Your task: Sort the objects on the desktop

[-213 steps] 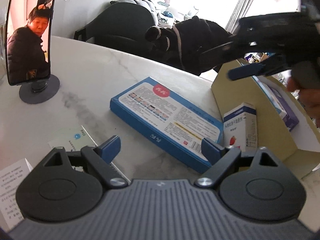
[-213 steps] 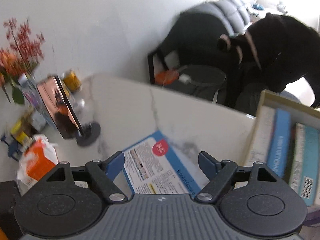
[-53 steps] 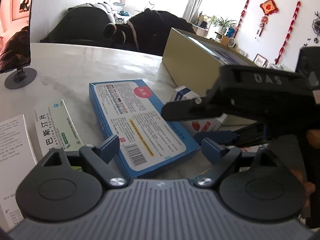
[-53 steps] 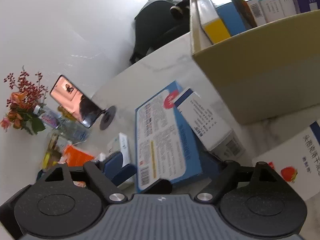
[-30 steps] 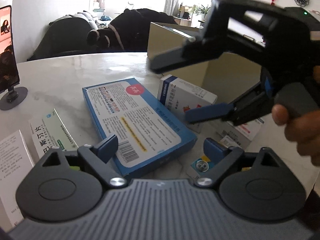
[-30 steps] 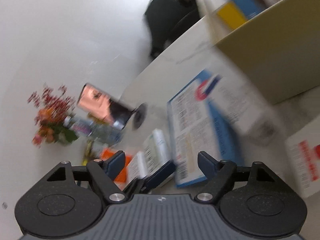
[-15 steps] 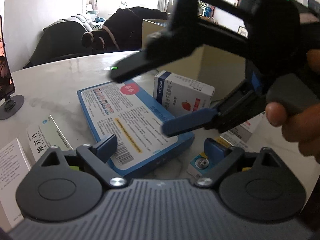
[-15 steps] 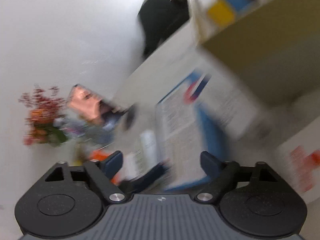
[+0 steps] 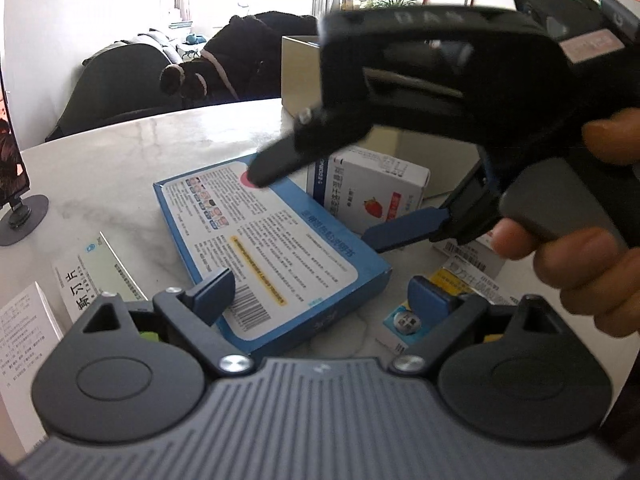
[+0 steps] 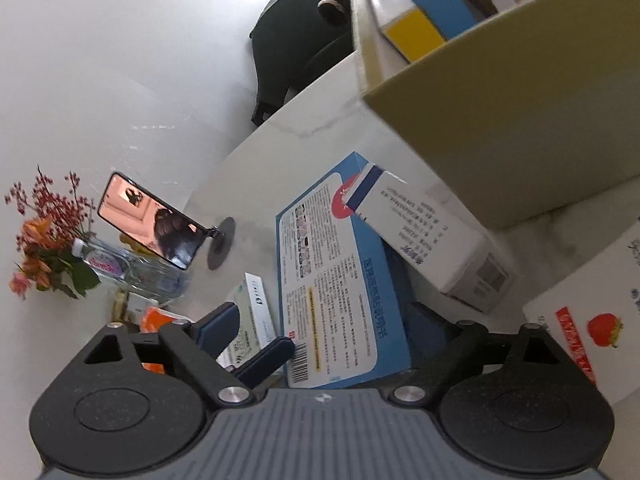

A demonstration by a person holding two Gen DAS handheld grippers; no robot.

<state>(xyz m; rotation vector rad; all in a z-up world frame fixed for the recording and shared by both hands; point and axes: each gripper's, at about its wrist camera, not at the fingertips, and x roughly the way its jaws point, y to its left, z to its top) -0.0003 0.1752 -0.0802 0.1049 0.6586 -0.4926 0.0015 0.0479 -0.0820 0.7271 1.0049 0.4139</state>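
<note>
My right gripper (image 9: 320,208) has just been opening, and its jaws now straddle the flat blue box (image 9: 268,248) on the marble table (image 9: 120,152), pads not pressing on it; my left gripper (image 9: 320,296) hangs wide and empty over the box's near corner; the small white strawberry box (image 9: 372,188) stands just beside it, touching its far edge; I judge I should square the pads to the long edges, close firmly, then lift clear toward the cardboard box (image 10: 520,120).
</note>
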